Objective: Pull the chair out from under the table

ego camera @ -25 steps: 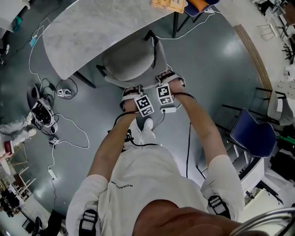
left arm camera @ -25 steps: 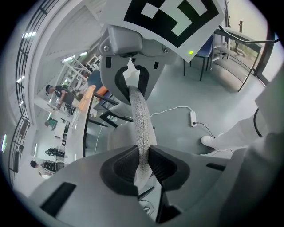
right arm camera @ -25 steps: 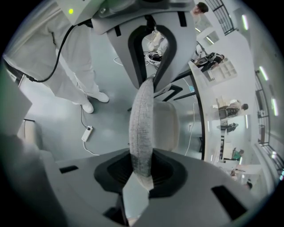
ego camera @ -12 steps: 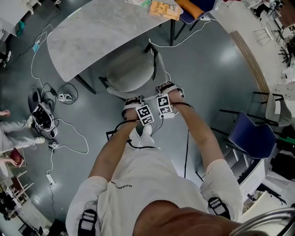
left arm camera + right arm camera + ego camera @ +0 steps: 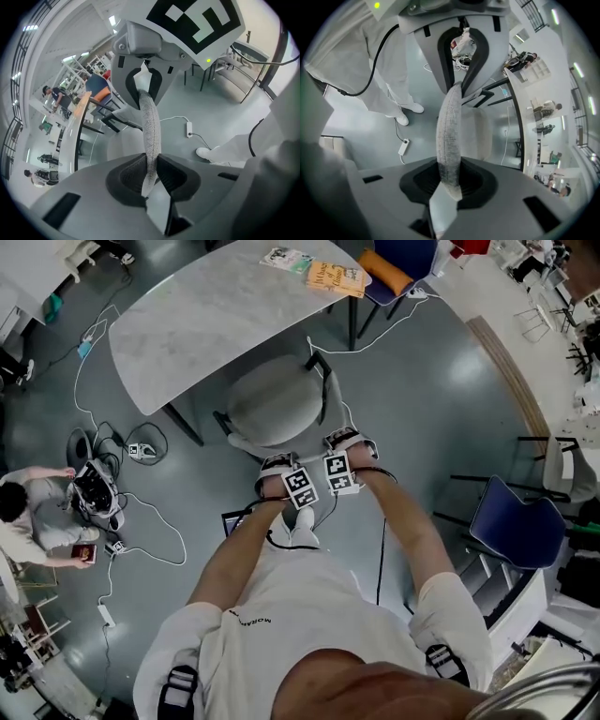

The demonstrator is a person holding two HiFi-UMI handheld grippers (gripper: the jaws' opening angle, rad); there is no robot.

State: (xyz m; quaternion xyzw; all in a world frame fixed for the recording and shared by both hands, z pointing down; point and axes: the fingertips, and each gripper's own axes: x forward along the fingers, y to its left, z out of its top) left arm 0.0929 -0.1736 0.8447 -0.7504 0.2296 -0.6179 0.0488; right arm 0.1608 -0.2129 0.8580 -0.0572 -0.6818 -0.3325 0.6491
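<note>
Two grips sit side by side: the left gripper (image 5: pixel 151 172) and the right gripper (image 5: pixel 450 180) each pinch the top edge of the grey chair (image 5: pixel 277 399) backrest. Its seat stands at the near edge of the table (image 5: pixel 187 324), its legs mostly hidden. Lettering on the yellow book (image 5: pixel 336 277) is too small to read.

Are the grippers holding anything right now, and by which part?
Yes. The left gripper and right gripper both clamp the grey chair by its backrest's top edge.

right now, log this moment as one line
left claw: shut on chair backrest | right claw: shut on chair backrest | seat: mostly out from under table
</note>
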